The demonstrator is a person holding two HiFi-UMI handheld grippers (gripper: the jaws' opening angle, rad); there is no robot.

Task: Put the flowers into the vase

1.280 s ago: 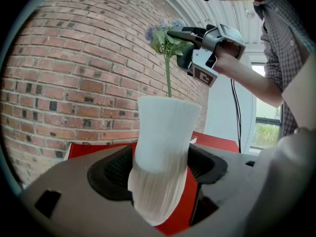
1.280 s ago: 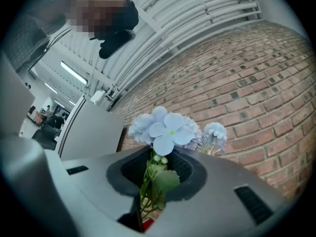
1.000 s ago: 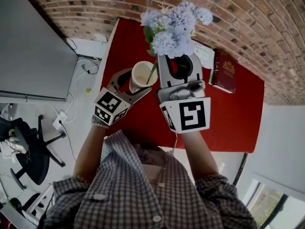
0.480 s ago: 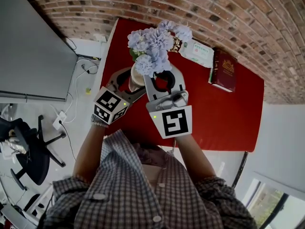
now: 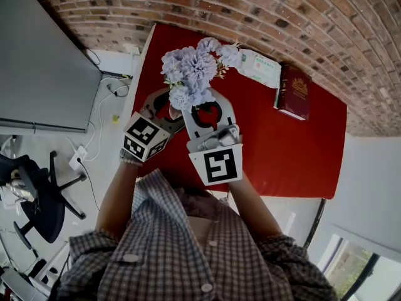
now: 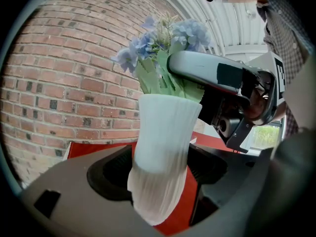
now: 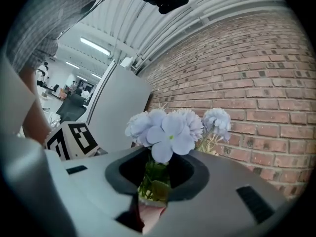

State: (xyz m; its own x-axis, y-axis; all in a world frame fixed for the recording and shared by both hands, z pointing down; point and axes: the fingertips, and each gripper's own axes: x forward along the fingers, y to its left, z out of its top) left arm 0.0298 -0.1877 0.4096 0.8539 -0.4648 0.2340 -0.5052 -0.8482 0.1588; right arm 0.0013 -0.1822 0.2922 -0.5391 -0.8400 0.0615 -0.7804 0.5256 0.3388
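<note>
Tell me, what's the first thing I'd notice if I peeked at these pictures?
A big bunch of pale blue flowers pops out first, in the middle over the red table. Their green stems go down into a white ribbed vase that the left gripper grips, while the right gripper, stems between its jaws, has just been opening a little. Behind is a brick wall.

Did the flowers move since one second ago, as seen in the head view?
Yes. The flowers moved left and down, away from the red book, and are now at the mouth of the white vase.
</note>
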